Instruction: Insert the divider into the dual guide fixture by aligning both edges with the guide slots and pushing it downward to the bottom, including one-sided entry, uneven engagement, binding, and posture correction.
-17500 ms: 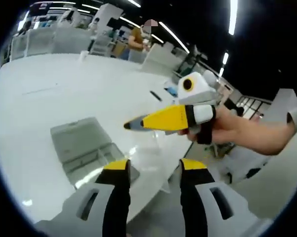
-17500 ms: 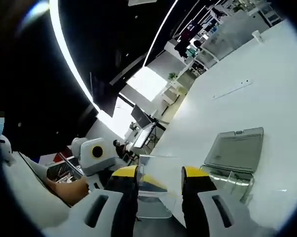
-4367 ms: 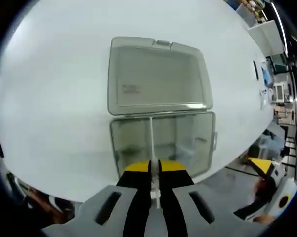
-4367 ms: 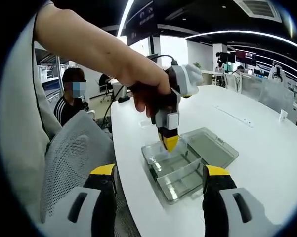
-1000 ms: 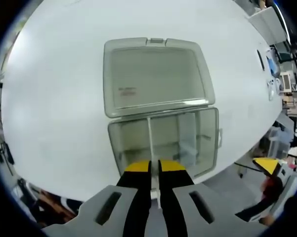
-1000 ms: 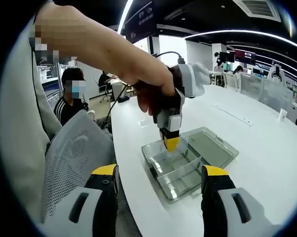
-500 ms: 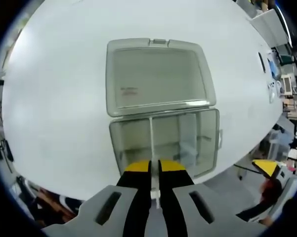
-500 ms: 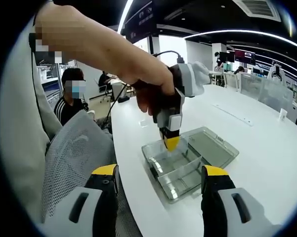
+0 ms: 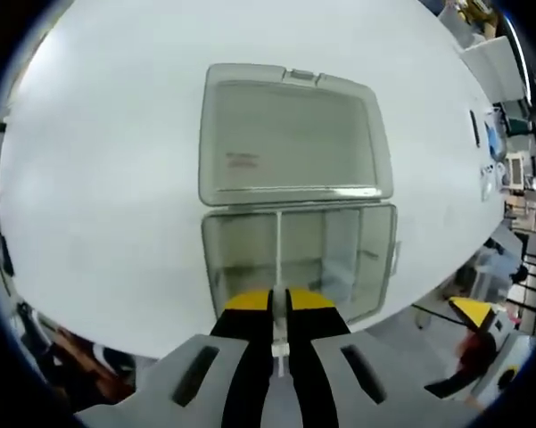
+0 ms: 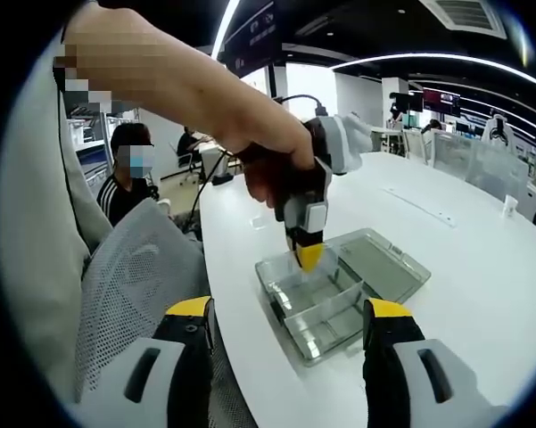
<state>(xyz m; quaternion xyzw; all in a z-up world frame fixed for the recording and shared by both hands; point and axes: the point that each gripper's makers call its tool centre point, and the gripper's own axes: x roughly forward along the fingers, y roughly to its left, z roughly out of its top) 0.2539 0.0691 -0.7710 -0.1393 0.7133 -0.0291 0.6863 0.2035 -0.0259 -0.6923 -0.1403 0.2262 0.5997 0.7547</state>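
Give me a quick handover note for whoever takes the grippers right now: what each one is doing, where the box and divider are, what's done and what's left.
Left gripper: shut on the clear divider, held above the near edge of the open box.
Right gripper: open, holding nothing, back from the box at the table edge.
Box: clear plastic, lid folded flat on the far side; other dividers already stand in it.
Done: divider gripped and standing in the box, lined up across it front to back.
Left: whether both edges sit in their slots, or how deep it is, can't be told. Probably push straight down to the bottom, then release.
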